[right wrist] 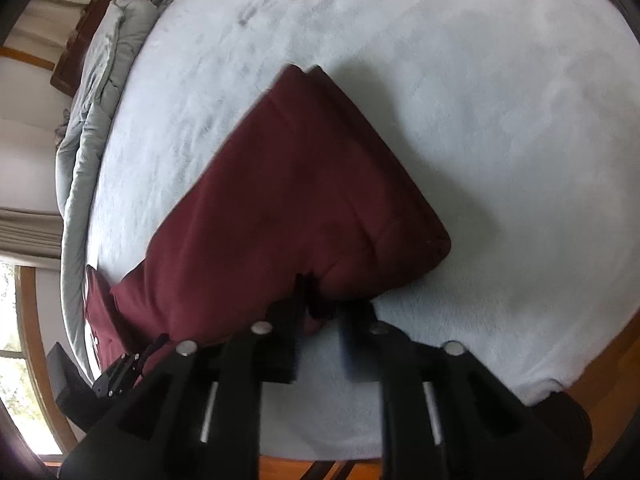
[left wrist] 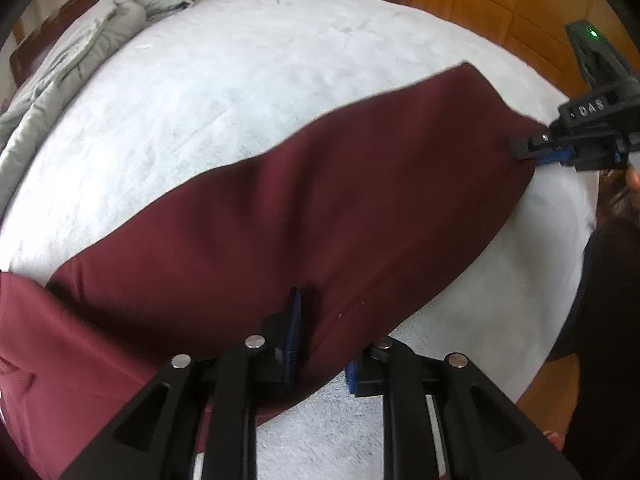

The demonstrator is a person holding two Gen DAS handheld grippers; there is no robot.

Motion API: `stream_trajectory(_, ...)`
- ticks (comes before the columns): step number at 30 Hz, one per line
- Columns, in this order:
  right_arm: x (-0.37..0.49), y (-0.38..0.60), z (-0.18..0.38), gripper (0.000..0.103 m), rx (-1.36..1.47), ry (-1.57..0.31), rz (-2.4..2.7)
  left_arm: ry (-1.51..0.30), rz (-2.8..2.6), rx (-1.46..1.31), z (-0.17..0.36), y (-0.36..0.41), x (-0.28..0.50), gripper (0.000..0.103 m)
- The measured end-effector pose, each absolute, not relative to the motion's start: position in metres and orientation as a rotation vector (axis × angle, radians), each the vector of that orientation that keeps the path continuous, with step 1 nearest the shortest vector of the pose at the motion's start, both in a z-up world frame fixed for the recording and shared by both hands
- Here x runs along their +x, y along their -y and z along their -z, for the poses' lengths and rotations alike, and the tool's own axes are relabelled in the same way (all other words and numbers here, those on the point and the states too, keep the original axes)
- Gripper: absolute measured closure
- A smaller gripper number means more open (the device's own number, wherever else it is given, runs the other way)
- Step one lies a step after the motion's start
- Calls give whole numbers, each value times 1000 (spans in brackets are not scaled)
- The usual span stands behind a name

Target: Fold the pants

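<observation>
Left wrist view: the left gripper (left wrist: 324, 344) has its jaws partly apart around the near edge of the maroon pants (left wrist: 304, 208); the right gripper (right wrist: 320, 320) likewise straddles the other end. The pants lie folded into a long band on the pale bedspread (left wrist: 224, 80); further folds look left.

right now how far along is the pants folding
done: the pants look doubled lengthwise, legs stacked, lying flat on the bed cover. in hand: the left gripper pinches one long edge; the right gripper has the other end's fabric between its jaws, grip unclear. left: the crosswise folds, since the pants lie at full length.
</observation>
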State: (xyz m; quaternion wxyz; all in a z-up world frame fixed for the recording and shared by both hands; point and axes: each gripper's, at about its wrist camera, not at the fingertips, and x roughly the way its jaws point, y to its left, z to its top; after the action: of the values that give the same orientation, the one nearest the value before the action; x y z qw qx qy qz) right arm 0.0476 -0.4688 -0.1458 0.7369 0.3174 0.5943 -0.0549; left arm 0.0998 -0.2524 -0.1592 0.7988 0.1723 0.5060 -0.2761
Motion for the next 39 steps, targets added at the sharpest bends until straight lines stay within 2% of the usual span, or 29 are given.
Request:
stream_trajectory(1,47,466,136,60,651,-1304,138,-1096,598,352,156,249,97,77)
stream_trajectory(2,45,463,125,53,601,-1296,164,-1109,612,328,150,243,100,67)
stream_trajectory(3,42,459,117,53,567,-1293,178,-1124,615,304,145,238,101,59)
stream_trajectory(4,38,454,107,53,531,-1294,208,-1136,615,277,140,232,101,43)
stream_trajectory(7,28,428,71,52,472,-1213,213,-1166,620,110,118,192,102,32)
stream_trajectory(8,28,414,66,44,467,-1195,154,-1178,602,63,115,175,103,27)
stream_trajectory(9,33,394,63,36,460,-1196,64,-1187,581,27,112,162,103,26)
stream_trajectory(14,64,268,81,37,276,-1234,-347,-1271,296,-96,124,56,122,25)
stream_trajectory(17,76,199,101,24,73,-1257,-467,-1310,184,-154,131,8,125,25)
stream_trajectory(20,80,166,124,24,-74,-1296,-507,-1315,98,-178,133,-31,132,25)
stream_trajectory(22,87,159,138,27,-119,-1323,-496,-1319,84,-228,130,-52,139,25)
stream_trajectory(23,87,159,144,39,-115,-1341,-507,-1322,81,-251,129,-60,145,25)
stream_trajectory(24,90,159,150,57,-96,-1365,-522,-1328,74,-256,128,-66,150,25)
stream_trajectory(26,92,163,165,69,-53,-1430,-527,-1334,57,-257,124,-75,162,25)
stream_trajectory(27,91,165,167,89,-57,-1423,-516,-1334,48,-271,119,-79,174,25)
stream_trajectory(34,86,175,171,90,-36,-1417,-521,-1309,-75,-333,91,-105,268,25)
stream_trajectory(39,87,184,171,90,12,-1414,-529,-1455,-162,-295,111,-106,356,23)
